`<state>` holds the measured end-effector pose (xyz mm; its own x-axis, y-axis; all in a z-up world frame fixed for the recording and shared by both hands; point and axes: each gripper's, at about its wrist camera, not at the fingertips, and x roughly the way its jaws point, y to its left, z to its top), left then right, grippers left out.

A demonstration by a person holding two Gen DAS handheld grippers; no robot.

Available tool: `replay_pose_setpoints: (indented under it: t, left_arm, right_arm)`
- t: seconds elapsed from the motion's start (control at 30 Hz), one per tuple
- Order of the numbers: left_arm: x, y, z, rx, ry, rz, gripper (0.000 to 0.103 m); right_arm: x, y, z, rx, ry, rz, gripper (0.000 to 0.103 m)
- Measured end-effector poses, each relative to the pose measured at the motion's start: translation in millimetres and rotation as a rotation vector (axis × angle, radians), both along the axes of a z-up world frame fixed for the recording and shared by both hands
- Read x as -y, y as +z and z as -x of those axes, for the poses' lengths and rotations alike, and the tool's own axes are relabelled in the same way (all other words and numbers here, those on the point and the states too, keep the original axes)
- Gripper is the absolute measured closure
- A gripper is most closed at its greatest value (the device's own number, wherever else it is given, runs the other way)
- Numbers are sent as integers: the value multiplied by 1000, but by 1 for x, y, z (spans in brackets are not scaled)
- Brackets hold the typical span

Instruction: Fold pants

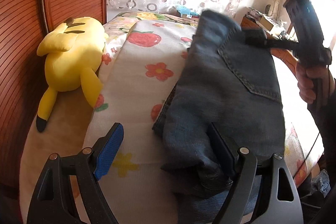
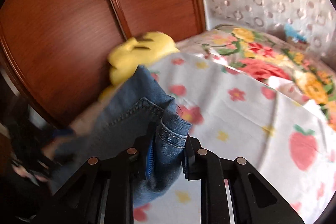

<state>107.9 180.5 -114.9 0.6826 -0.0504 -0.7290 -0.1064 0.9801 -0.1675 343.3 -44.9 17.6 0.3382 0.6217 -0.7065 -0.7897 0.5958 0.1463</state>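
The right claw (image 2: 168, 152) grips the jeans' (image 1: 226, 85) far edge; the left claw (image 1: 168, 152) gapes over the near end. Carry the fold across the bed (image 1: 142, 85) evenly, keeping denim taut.

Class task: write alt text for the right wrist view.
The right gripper pinches a fold of blue jeans above a strawberry-print sheet. A yellow plush toy lies behind, against a wooden headboard.
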Motion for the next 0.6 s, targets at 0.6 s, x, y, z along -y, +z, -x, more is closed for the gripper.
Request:
replay_pose_setpoints:
  t: [0.6]
  left_arm:
    - [-3,10,-34,-91,-119,37,38]
  right_arm:
    - [-2,-45,24,81,-128,11,77]
